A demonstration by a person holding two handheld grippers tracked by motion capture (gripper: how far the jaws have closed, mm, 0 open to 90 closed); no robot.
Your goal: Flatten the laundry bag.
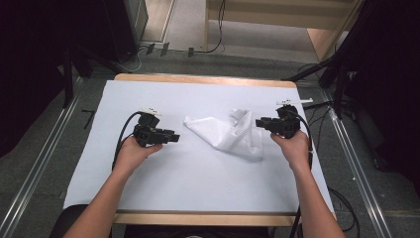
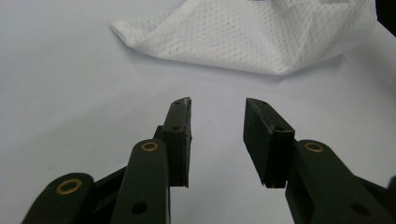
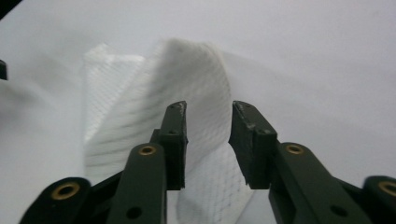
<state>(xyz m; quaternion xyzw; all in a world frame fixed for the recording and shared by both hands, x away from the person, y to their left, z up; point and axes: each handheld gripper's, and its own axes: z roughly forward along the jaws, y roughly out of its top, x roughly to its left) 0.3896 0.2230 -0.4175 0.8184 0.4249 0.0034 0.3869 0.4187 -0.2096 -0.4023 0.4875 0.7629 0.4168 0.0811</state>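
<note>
White cloth lies crumpled on the table between both tools; left gripper spread, just short of it; right gripper spread above its edge, pinching nothing.

A pale sheet covers the wooden desk; grey floor and cables lie beyond

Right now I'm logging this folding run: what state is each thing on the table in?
White cloth: crumpled, partly folded, lying loose on the table between the tongs, held by neither.
Left tongs: open, nothing between the jaws, short of the cloth.
Right tongs: open, jaws apart above the cloth, not pinching it.
Table cover: flat, spread over the table.
</note>
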